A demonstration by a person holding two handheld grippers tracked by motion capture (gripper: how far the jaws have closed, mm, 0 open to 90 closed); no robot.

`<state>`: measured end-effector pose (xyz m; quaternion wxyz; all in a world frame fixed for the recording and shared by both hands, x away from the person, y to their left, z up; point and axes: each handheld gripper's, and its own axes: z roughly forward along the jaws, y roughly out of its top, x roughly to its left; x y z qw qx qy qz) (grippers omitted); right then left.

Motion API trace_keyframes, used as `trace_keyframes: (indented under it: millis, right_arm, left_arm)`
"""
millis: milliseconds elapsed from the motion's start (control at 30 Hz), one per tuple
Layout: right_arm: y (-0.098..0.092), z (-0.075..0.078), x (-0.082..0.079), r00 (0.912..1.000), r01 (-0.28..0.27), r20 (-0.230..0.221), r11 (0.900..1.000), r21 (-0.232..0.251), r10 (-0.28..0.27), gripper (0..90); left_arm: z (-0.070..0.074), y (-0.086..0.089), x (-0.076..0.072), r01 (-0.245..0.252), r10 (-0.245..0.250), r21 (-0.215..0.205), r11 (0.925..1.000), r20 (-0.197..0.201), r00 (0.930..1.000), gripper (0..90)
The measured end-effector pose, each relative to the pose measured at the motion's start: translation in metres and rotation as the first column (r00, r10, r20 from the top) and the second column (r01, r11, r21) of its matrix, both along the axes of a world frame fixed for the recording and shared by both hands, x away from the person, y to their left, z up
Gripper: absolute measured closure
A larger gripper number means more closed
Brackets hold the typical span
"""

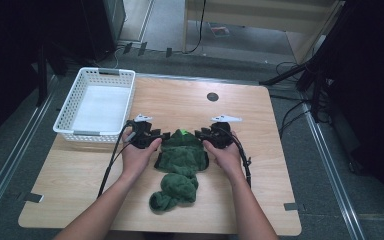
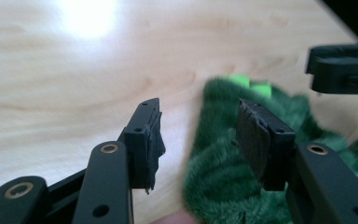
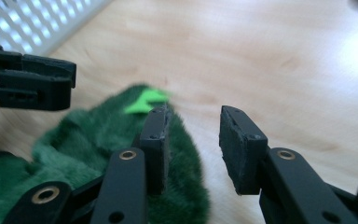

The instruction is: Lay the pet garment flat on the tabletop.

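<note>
Sitting at the table's (image 1: 260, 165) far left corner, the white perforated basket (image 1: 67, 117) holds nothing but its pale floor. A dark green fuzzy garment (image 1: 180, 167) lies crumpled on the wood near the middle of the table, between the person's 2 hands, with a bunched tail trailing toward the near edge. A small bright green tag (image 1: 183, 132) sits at its far end; no writing can be read on it.

From above, the left gripper (image 1: 161, 137) and right gripper (image 1: 200, 134) flank the garment's far end, each held in a hand, cables trailing back along the forearms. A round dark grommet (image 1: 212, 97) is set in the tabletop beyond them.

The left gripper view adds what the high view cannot resolve: the left gripper (image 2: 198, 140) has its jaws spread, 1 over bare wood, the other over green pile, gripping nothing. The right gripper view shows the right gripper (image 3: 193, 147) likewise parted, 1 jaw against the fabric edge and the other over wood, with the basket's lattice (image 3: 37, 23) blurred at the upper left.
</note>
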<state>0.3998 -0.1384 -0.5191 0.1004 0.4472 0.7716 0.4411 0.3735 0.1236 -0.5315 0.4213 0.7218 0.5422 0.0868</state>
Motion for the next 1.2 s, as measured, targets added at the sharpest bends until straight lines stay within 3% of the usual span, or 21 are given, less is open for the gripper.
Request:
trace_keyframes:
  millis: [67, 233, 300, 367, 433, 467, 567, 600, 633, 667, 700, 733, 800, 900, 1000, 1067, 1100, 1133, 1200]
  right_arm:
    - [0.008, -0.008, 0.001, 0.9995, -0.010, -0.031, 0.998, -0.062, 0.008, 64.0]
    - [0.016, -0.018, -0.008, 0.9963, -0.079, -0.047, 0.984, -0.157, 0.072, 66.5]
    - [0.017, -0.019, -0.013, 0.9962, -0.085, -0.034, 0.979, -0.186, 0.080, 78.3]
    - [0.018, -0.019, -0.015, 0.9946, -0.103, -0.026, 0.973, -0.208, 0.100, 87.8]
    - [0.019, -0.015, -0.016, 0.9945, -0.091, 0.027, 0.967, -0.240, 0.101, 89.6]
    - [0.019, -0.012, -0.016, 0.9947, -0.070, 0.057, 0.970, -0.232, 0.085, 89.8]
    - [0.013, 0.002, -0.013, 0.9880, 0.021, 0.154, 0.989, -0.147, 0.002, 89.7]
    - [0.012, 0.005, -0.012, 0.9852, 0.041, 0.171, 0.989, -0.140, -0.017, 88.2]
    - [0.012, 0.005, -0.009, 0.9833, 0.058, 0.179, 0.987, -0.153, -0.030, 83.1]
    - [0.010, 0.004, -0.006, 0.9860, 0.066, 0.162, 0.984, -0.164, -0.039, 74.9]
    - [0.007, 0.004, -0.005, 0.9891, 0.068, 0.140, 0.986, -0.153, -0.046, 69.0]
    - [0.000, 0.005, -0.006, 0.9904, 0.075, 0.125, 0.989, -0.125, -0.059, 66.7]
    - [-0.013, 0.009, -0.016, 0.9882, 0.093, 0.129, 0.993, -0.078, -0.082, 64.1]
    - [-0.027, 0.010, -0.040, 0.9882, 0.108, 0.115, 0.993, -0.052, -0.102, 63.8]
    - [-0.031, 0.003, -0.073, 0.9943, 0.060, 0.091, 0.996, -0.062, -0.054, 62.5]
    - [-0.031, -0.004, -0.083, 0.9971, 0.046, 0.065, 0.996, -0.072, -0.041, 61.3]
    - [-0.030, -0.008, -0.086, 0.9981, 0.046, 0.043, 0.997, -0.063, -0.043, 61.3]
    - [-0.029, -0.012, -0.086, 0.9991, 0.037, 0.023, 0.998, -0.052, -0.036, 61.3]
    - [-0.025, -0.018, -0.084, 0.9991, 0.041, 0.010, 0.998, -0.054, -0.040, 65.6]
  left_arm:
    - [-0.007, -0.007, -0.001, 0.024, -0.023, 0.058, 0.9980, -0.028, 0.9994, 50.3]
    - [-0.009, -0.013, -0.004, 0.047, -0.045, 0.106, 0.9933, -0.019, 0.9988, 64.6]
    - [-0.010, -0.015, -0.004, 0.054, -0.054, 0.124, 0.9908, -0.009, 0.9985, 78.5]
    - [-0.009, -0.016, -0.003, 0.065, -0.065, 0.129, 0.9896, -0.002, 0.9979, 86.6]
    - [-0.004, -0.015, 0.000, 0.053, -0.057, 0.134, 0.9896, 0.029, 0.9979, 88.5]
    - [0.001, -0.015, 0.003, 0.049, -0.056, 0.136, 0.9894, 0.047, 0.9973, 88.7]
    - [0.012, -0.015, 0.015, 0.031, -0.050, 0.151, 0.9881, 0.118, 0.9918, 88.0]
    - [0.015, -0.016, 0.018, 0.017, -0.042, 0.175, 0.9845, 0.140, 0.9893, 84.7]
    - [0.016, -0.016, 0.021, -0.012, -0.020, 0.197, 0.9803, 0.159, 0.9871, 74.4]
    - [0.017, -0.014, 0.022, -0.028, 0.002, 0.174, 0.9843, 0.150, 0.9887, 59.5]
    - [0.020, -0.009, 0.021, -0.019, 0.002, 0.130, 0.9914, 0.126, 0.9920, 50.6]
    - [0.021, -0.007, 0.018, -0.020, 0.007, 0.104, 0.9943, 0.129, 0.9916, 46.0]
    - [0.022, -0.002, 0.008, -0.016, 0.003, 0.097, 0.9951, 0.132, 0.9912, 44.2]
    - [0.018, 0.007, -0.009, 0.003, -0.009, 0.066, 0.9978, 0.102, 0.9948, 44.4]
    - [0.009, 0.012, -0.025, 0.027, -0.029, 0.029, 0.9992, 0.048, 0.9984, 44.7]
    - [0.004, 0.011, -0.030, 0.051, -0.051, 0.015, 0.9986, 0.021, 0.9985, 46.4]
    - [0.001, 0.010, -0.033, 0.069, -0.069, 0.003, 0.9976, 0.013, 0.9976, 50.6]
    - [-0.002, 0.008, -0.035, 0.094, -0.094, -0.003, 0.9956, 0.006, 0.9956, 60.9]
    - [-0.009, 0.005, -0.035, 0.123, -0.123, -0.019, 0.9923, -0.026, 0.9920, 70.5]
